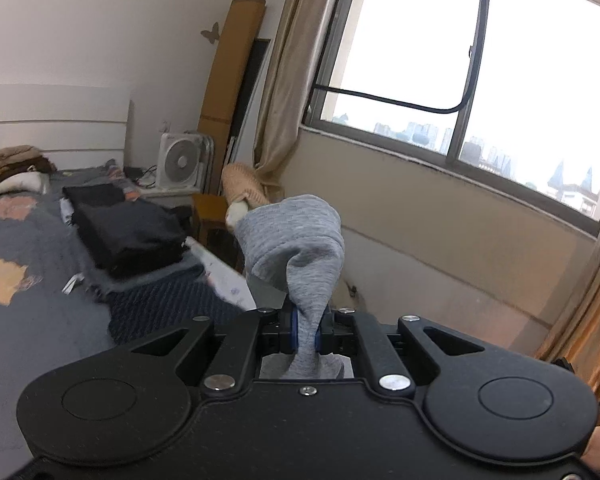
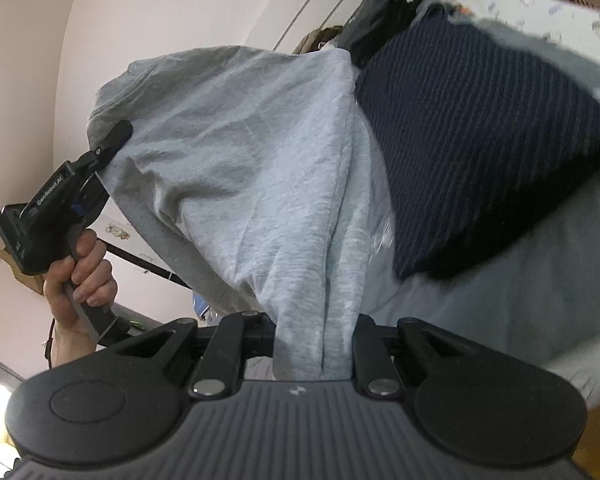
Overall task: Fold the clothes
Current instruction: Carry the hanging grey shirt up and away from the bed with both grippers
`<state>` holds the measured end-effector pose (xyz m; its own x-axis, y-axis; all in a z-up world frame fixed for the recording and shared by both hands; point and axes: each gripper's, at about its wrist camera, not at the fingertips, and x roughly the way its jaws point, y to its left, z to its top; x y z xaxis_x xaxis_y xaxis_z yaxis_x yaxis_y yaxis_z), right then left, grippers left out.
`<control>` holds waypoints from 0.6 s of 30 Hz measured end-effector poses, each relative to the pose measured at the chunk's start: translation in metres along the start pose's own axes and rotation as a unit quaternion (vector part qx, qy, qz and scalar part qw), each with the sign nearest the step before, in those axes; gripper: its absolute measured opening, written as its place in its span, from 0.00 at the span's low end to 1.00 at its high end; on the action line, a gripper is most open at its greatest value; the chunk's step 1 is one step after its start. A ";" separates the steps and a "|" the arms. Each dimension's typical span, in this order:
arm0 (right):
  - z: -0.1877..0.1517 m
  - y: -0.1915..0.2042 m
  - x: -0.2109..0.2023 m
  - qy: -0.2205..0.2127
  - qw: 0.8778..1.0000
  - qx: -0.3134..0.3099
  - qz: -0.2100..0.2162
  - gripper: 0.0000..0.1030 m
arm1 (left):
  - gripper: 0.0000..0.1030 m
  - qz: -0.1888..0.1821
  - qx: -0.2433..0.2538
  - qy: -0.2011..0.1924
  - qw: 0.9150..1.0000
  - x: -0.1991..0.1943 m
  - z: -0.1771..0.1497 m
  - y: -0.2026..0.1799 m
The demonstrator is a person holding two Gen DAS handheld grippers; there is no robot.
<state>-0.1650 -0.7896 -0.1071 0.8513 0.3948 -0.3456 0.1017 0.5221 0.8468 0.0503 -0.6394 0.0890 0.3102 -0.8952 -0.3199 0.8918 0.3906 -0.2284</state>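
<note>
A light grey garment (image 2: 240, 152) hangs stretched in the air between both grippers. In the right wrist view my right gripper (image 2: 314, 340) is shut on one bunched edge of it, and the cloth hides the fingertips. At the left of that view a hand (image 2: 80, 272) holds the left gripper (image 2: 114, 140), which is clamped on the garment's far corner. In the left wrist view my left gripper (image 1: 306, 332) is shut on a twisted rope of the grey garment (image 1: 296, 232), which balloons out above the blue pads (image 1: 294, 330).
A bed (image 1: 28, 320) lies to the left with a stack of folded dark clothes (image 1: 128, 236) and a navy striped knit (image 1: 160, 304) near its edge; the navy knit (image 2: 480, 152) also fills the right wrist view. A fan (image 1: 180, 160), wooden stool (image 1: 208, 208), curtain (image 1: 280, 100) and window (image 1: 480, 60) stand beyond.
</note>
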 end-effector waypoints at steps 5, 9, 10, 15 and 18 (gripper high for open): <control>0.076 -0.017 -0.005 -0.003 1.000 -0.020 -0.009 0.13 | 0.07 -0.001 -0.003 -0.014 1.000 0.056 0.025 0.015; 0.140 -0.040 -0.001 0.008 0.999 -0.028 -0.018 0.13 | 0.07 0.007 -0.013 -0.006 1.000 0.112 0.029 0.049; 0.155 -0.049 0.005 0.011 0.999 -0.028 -0.023 0.13 | 0.07 0.011 -0.022 -0.002 1.000 0.128 0.027 0.062; 0.213 -0.117 0.068 0.040 0.998 -0.019 -0.054 0.13 | 0.08 0.059 -0.082 0.054 0.993 0.224 -0.012 0.140; 0.225 -0.167 0.106 0.062 0.994 0.008 -0.085 0.13 | 0.12 0.128 -0.135 0.087 0.979 0.256 -0.049 0.175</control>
<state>0.0241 -1.0049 -0.1943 0.7519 0.3926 -0.5297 0.2471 0.5771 0.7784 0.2693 -0.7897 -0.0782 0.4309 -0.7199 -0.5441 0.6657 0.6606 -0.3469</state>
